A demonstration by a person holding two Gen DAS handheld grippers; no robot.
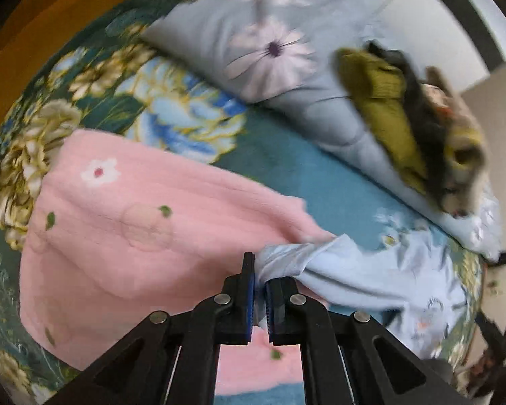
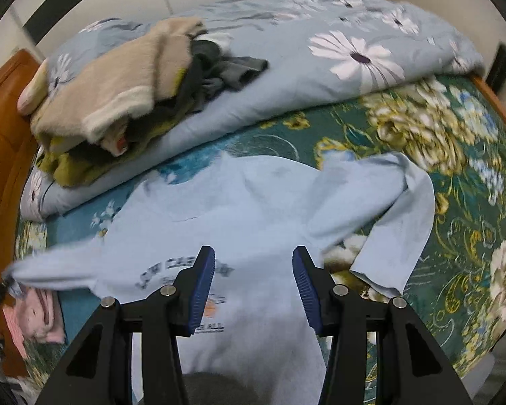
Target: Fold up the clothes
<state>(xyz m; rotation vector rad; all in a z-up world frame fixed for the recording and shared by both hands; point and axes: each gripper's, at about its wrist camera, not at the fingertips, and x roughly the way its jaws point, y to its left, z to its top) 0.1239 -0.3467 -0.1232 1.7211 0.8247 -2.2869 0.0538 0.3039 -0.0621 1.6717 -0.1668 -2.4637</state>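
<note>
A light blue long-sleeved shirt [image 2: 239, 216] with dark printed lettering lies spread on the floral bed sheet [image 2: 455, 175]. My left gripper [image 1: 260, 275] is shut on the end of the shirt's sleeve [image 1: 337, 270] and holds it stretched out over a folded pink flowered garment [image 1: 145, 229]. In the right wrist view that sleeve end [image 2: 50, 270] runs to the far left, where the left gripper shows as a dark edge. My right gripper [image 2: 253, 263] is open and empty, hovering just above the shirt's chest print. The other sleeve [image 2: 398, 222] lies bent to the right.
A pale blue daisy quilt [image 2: 320, 67] is bunched along the back of the bed, with a heap of beige, olive and grey clothes [image 2: 124, 101] on it. An orange-brown headboard [image 2: 3, 155] is at the left. The pink garment [image 2: 37, 317] lies at the near left.
</note>
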